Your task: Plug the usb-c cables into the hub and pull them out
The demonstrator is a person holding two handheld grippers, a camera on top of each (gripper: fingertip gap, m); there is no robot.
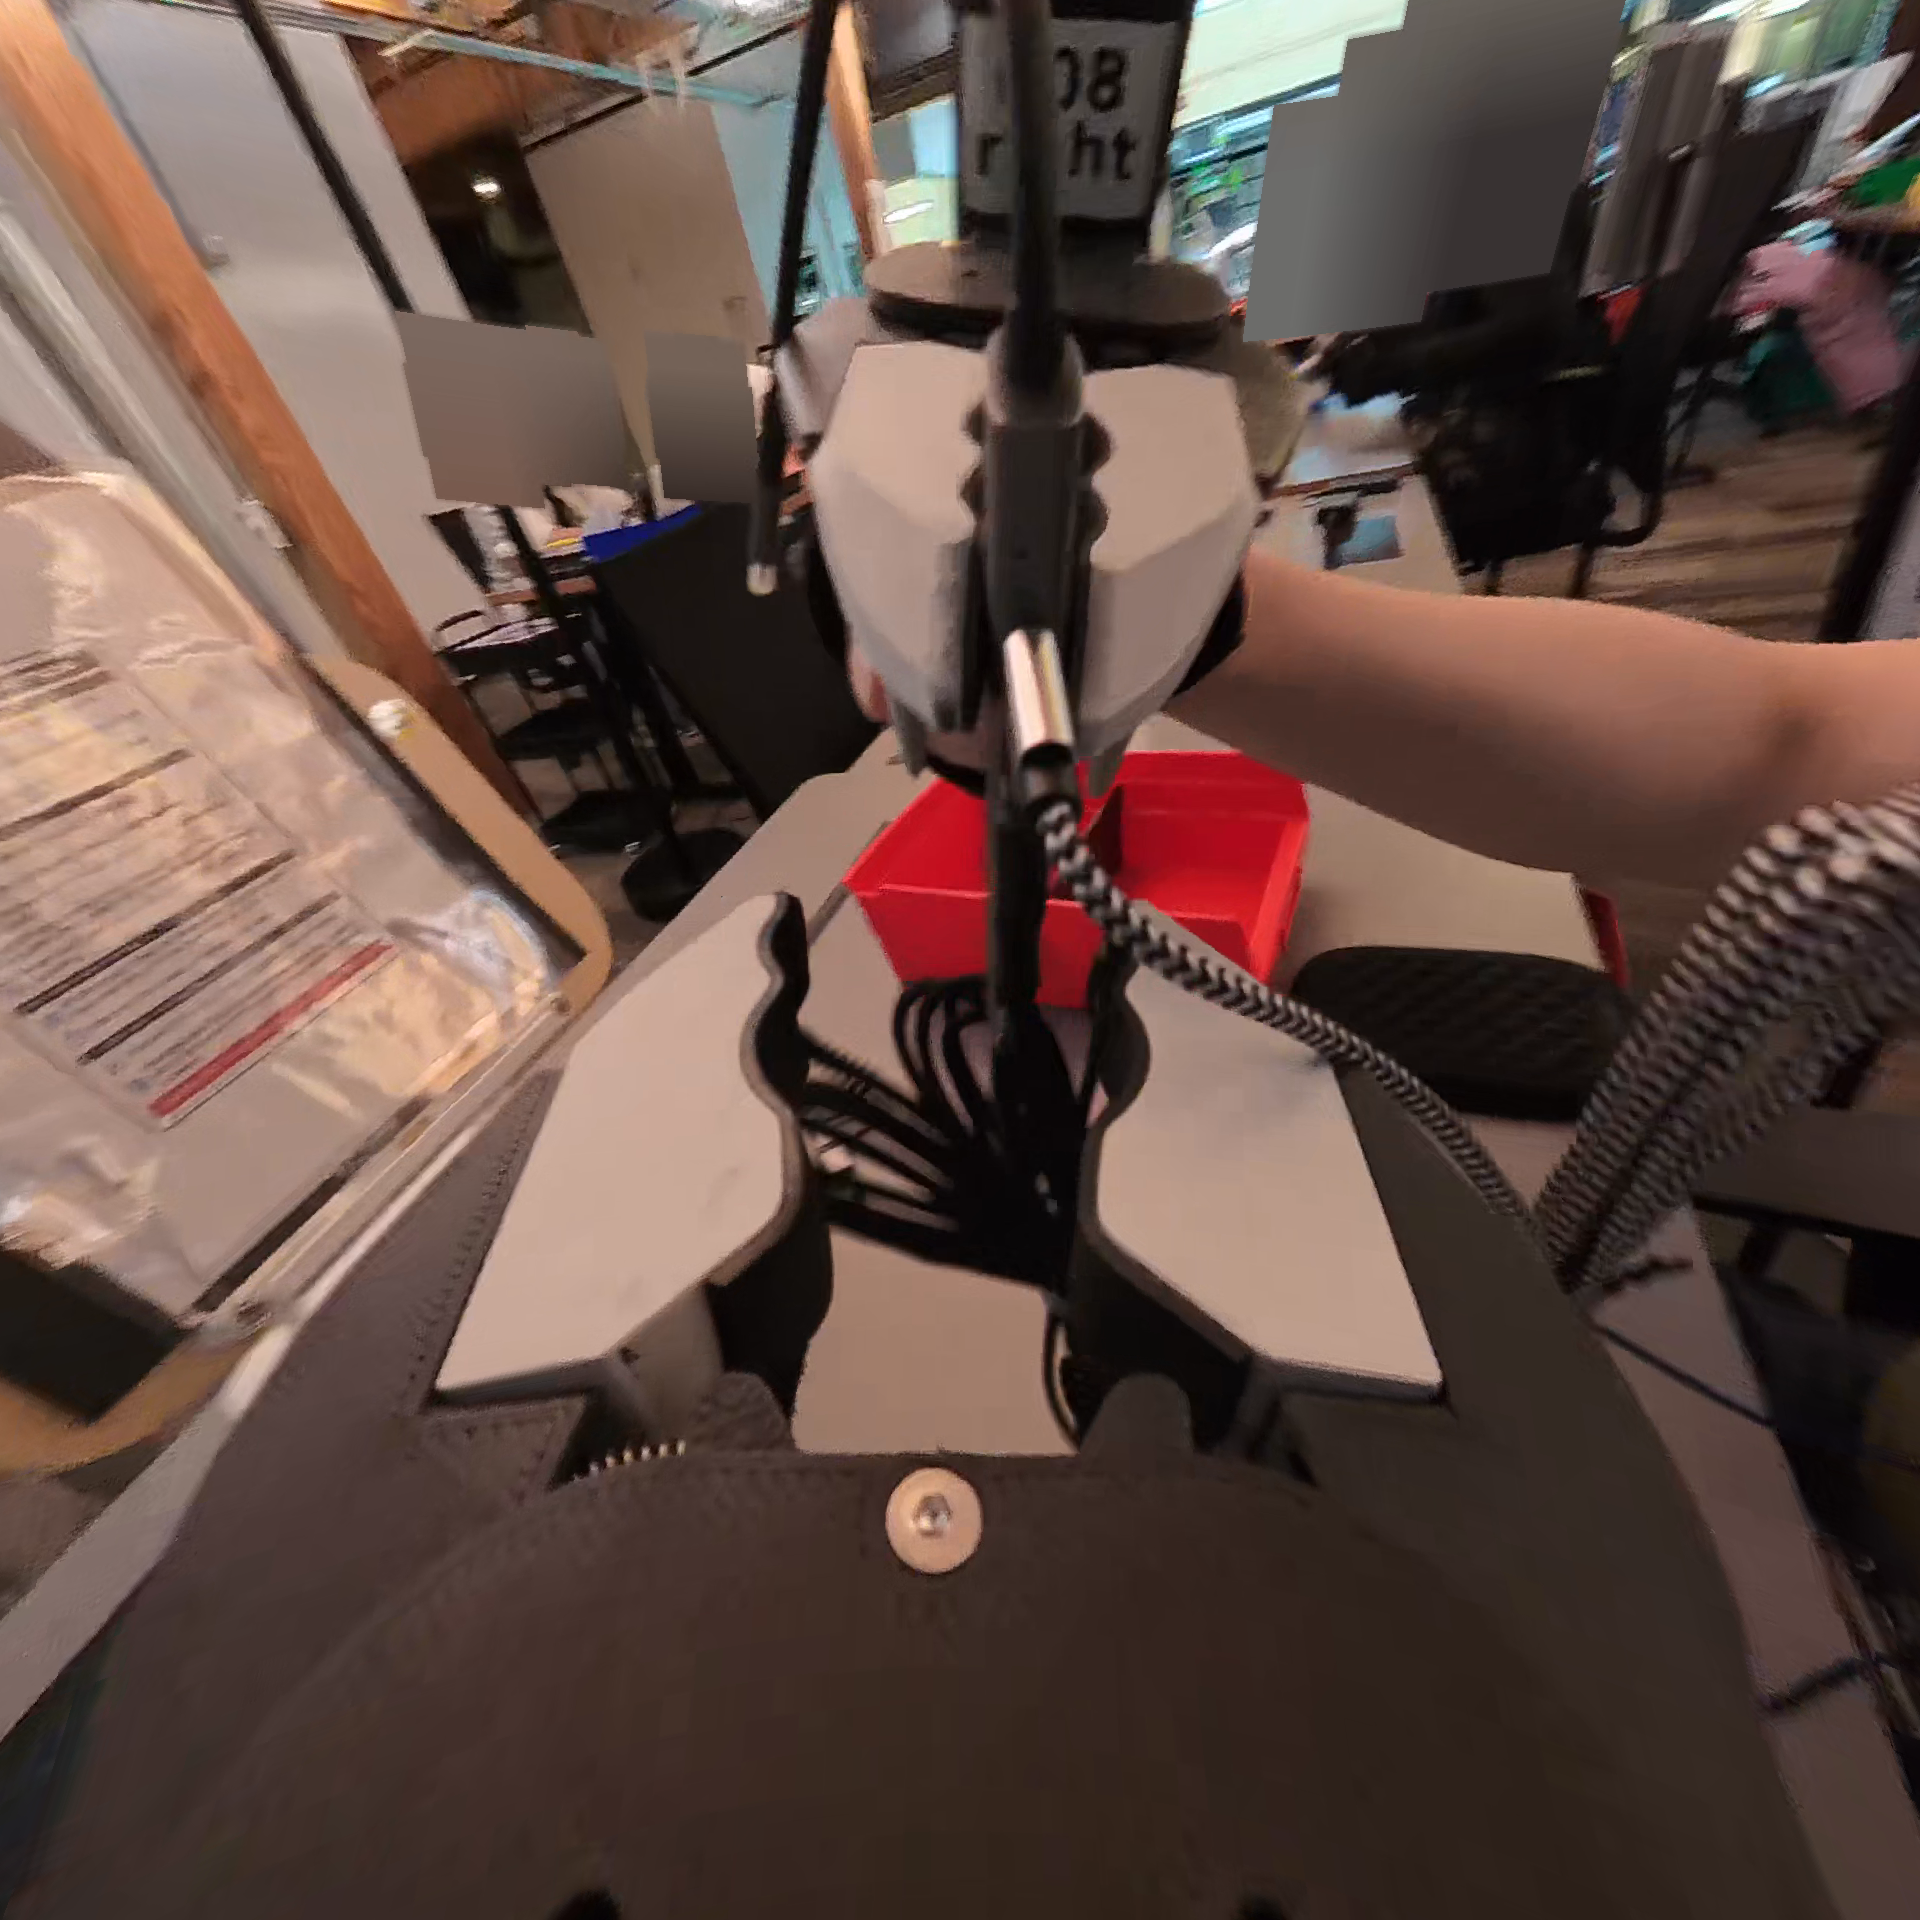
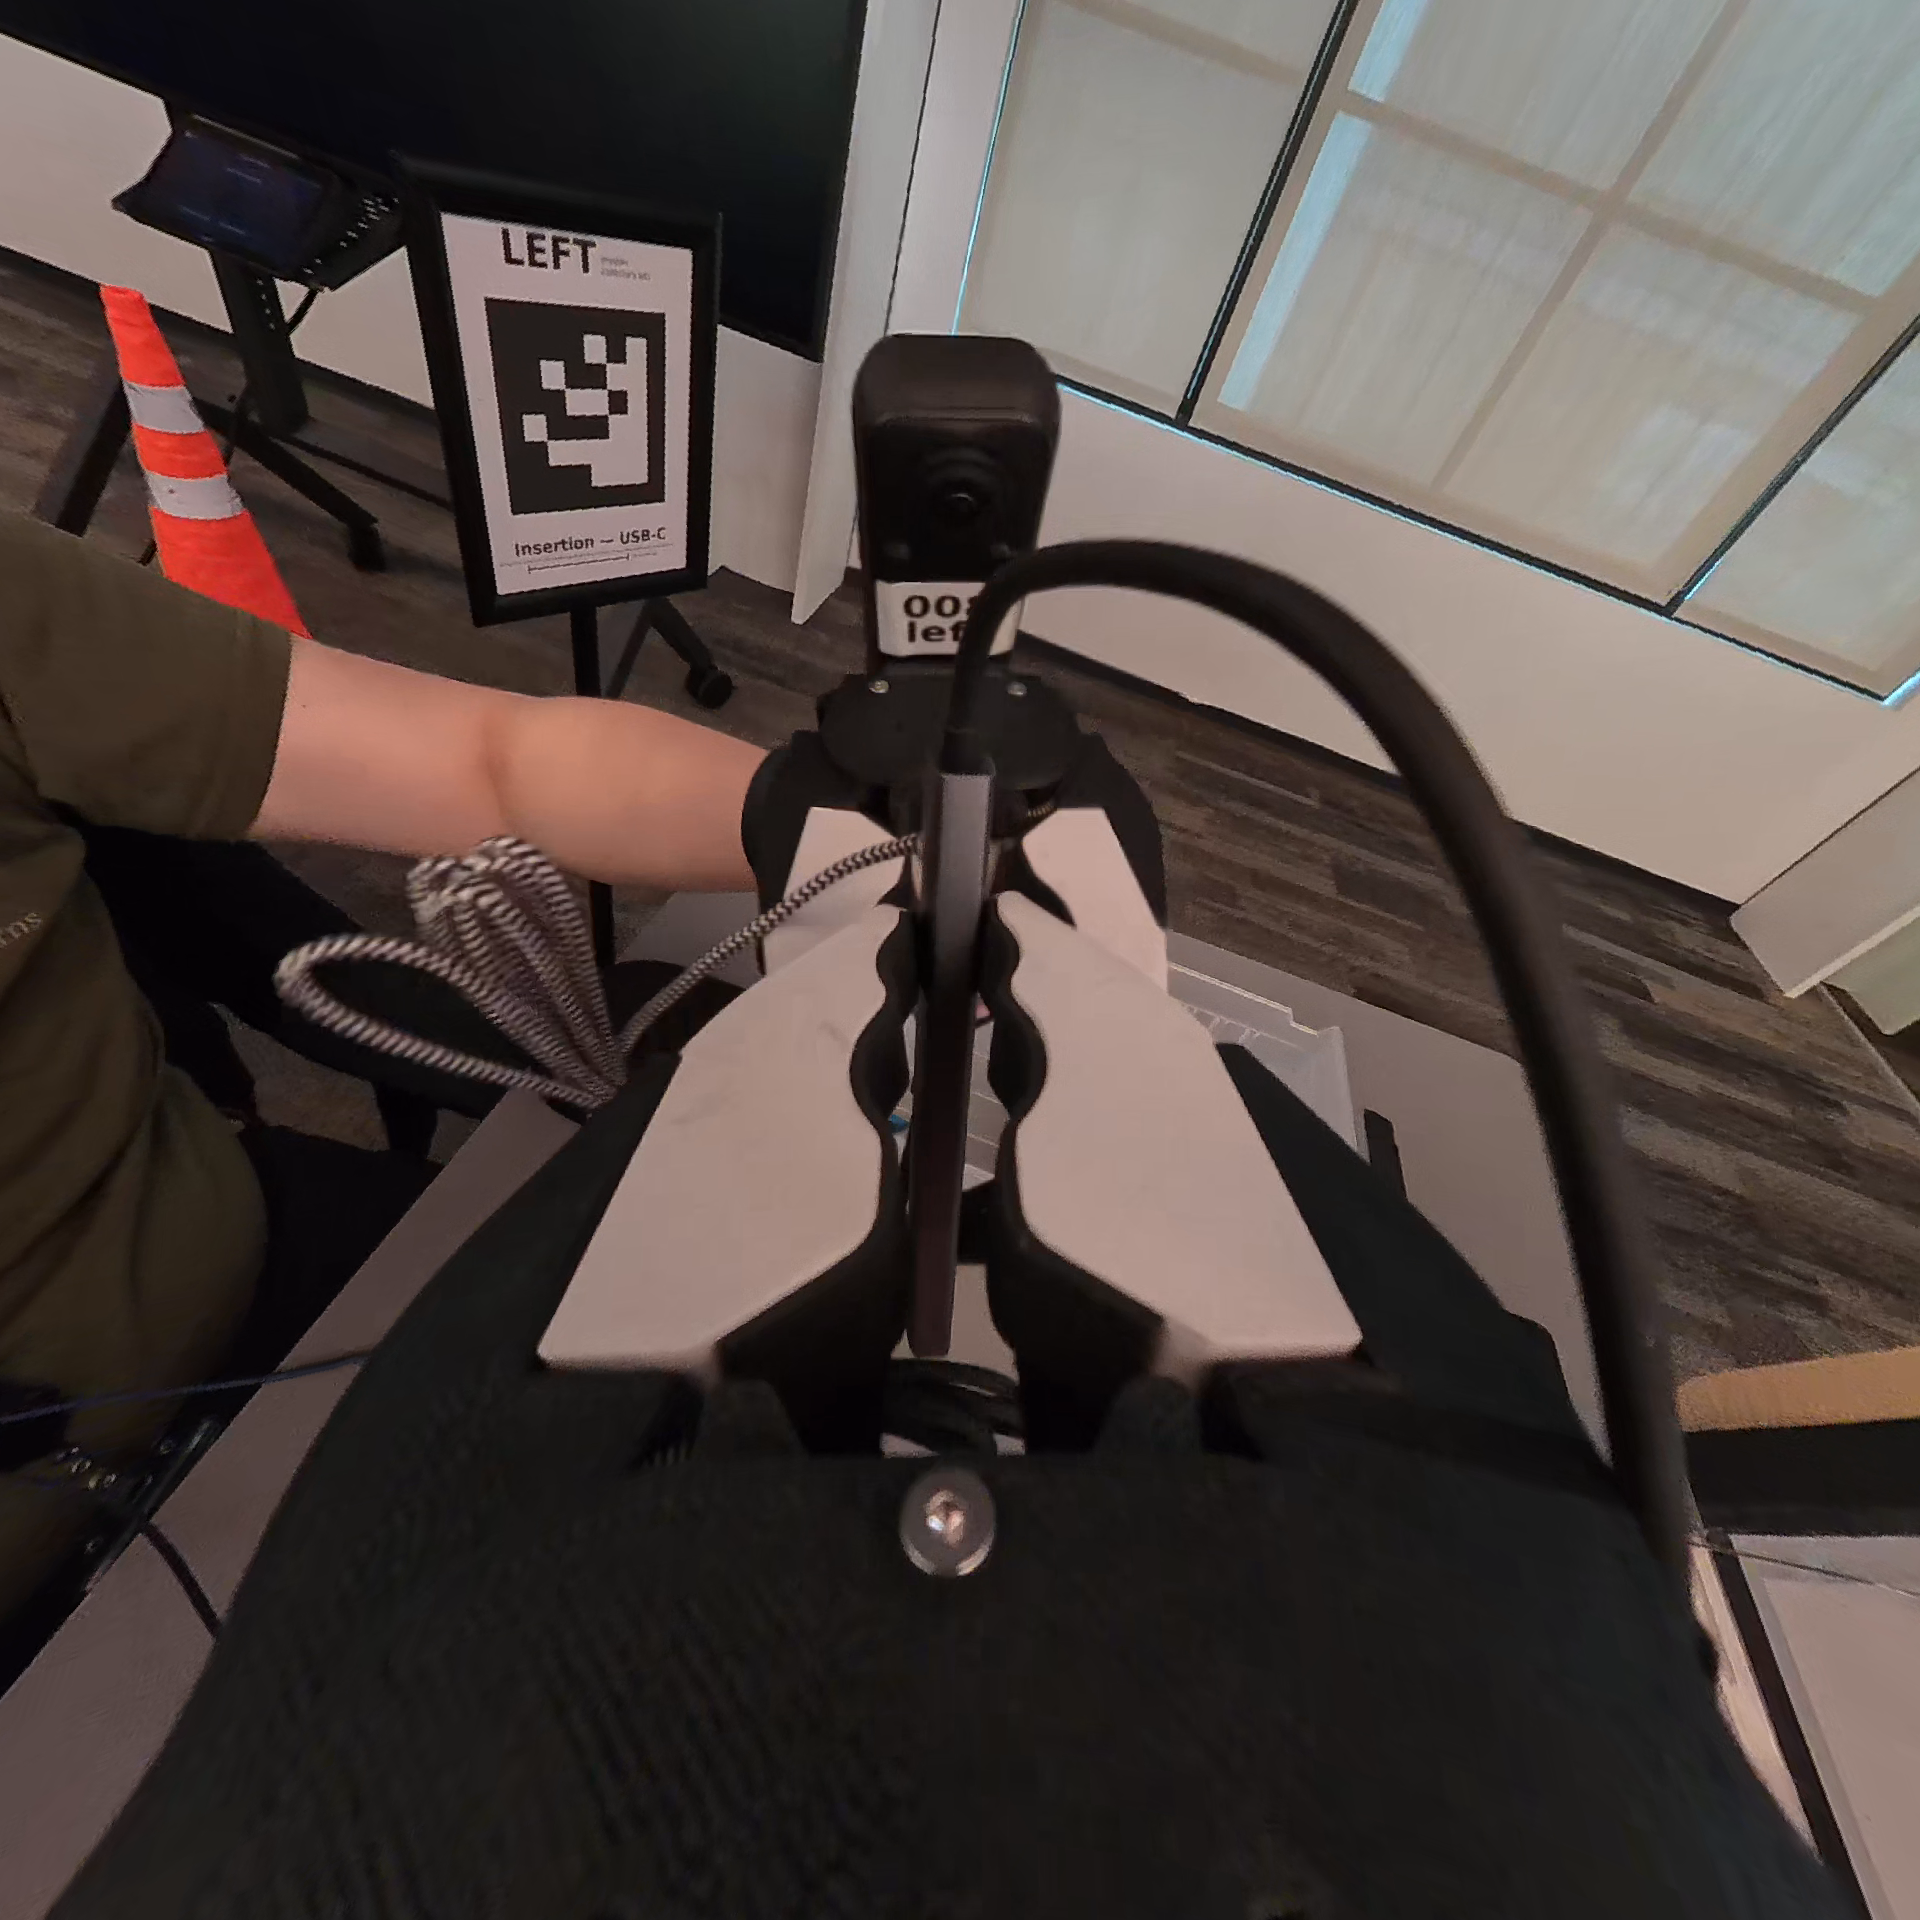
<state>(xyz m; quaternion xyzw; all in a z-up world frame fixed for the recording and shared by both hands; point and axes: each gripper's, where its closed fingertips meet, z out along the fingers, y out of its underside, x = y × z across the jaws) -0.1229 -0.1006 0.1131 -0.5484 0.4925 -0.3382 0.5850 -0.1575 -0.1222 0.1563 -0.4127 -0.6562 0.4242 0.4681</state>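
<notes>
My right gripper (image 2: 948, 935) is shut on a thin dark hub (image 2: 943, 1091), held edge-on in the air. The left wrist view shows it facing me (image 1: 1013, 727), with the hub (image 1: 1023, 520) clamped between its white fingers. A silver plug (image 1: 1039, 686) on a black-and-white braided cable (image 1: 1247, 997) sits against the hub's lower edge; I cannot tell how deep it sits. My left gripper (image 1: 951, 987) is open, its grey fingers on either side of the hub's near end, holding nothing. The hub's black lead (image 2: 1455, 779) arcs over to the right.
A red bin (image 1: 1195, 862) and a black pad (image 1: 1455, 1029) lie on the grey table behind the hub. A bundle of black cables (image 1: 925, 1122) lies below my left fingers. A loose black cable end (image 1: 764, 577) hangs at left. A clear plastic box (image 1: 208, 831) stands left. Across from one pair of fingers to the other is roughly 5 centimeters.
</notes>
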